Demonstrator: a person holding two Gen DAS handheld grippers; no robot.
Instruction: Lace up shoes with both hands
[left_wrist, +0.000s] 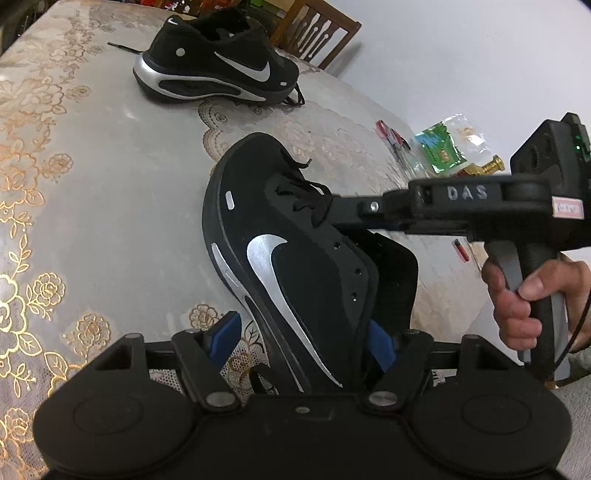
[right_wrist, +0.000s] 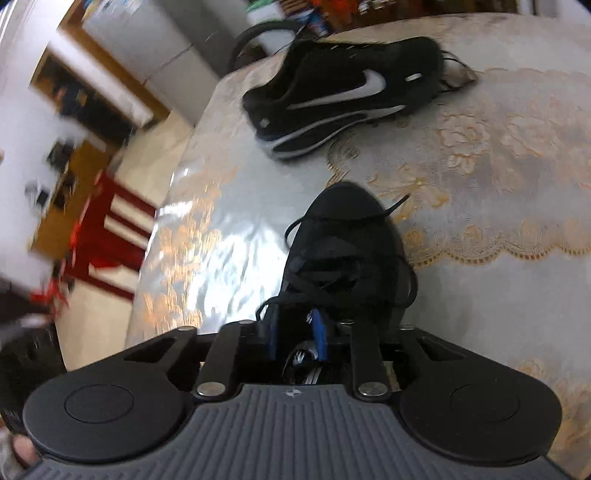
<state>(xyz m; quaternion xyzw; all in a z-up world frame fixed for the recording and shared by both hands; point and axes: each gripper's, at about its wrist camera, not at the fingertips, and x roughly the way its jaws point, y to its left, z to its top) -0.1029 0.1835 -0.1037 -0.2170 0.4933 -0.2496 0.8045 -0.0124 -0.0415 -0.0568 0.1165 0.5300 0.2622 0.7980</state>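
Your right gripper (right_wrist: 297, 332) is nearly closed, blue pads (right_wrist: 319, 332) pinching black lace (right_wrist: 317, 291) over the near shoe (left_wrist: 295, 266); the contact is half hidden by the fingers and blur. Your left gripper (left_wrist: 306, 332) stands wide around that shoe's heel, the far pad partly behind suede. The shoe is tilted mid-tabletop (left_wrist: 110, 203) on glossy floral cloth. The second shoe (left_wrist: 218, 66) sits near the far edge, the wrappers (left_wrist: 439, 147) at the right edge.
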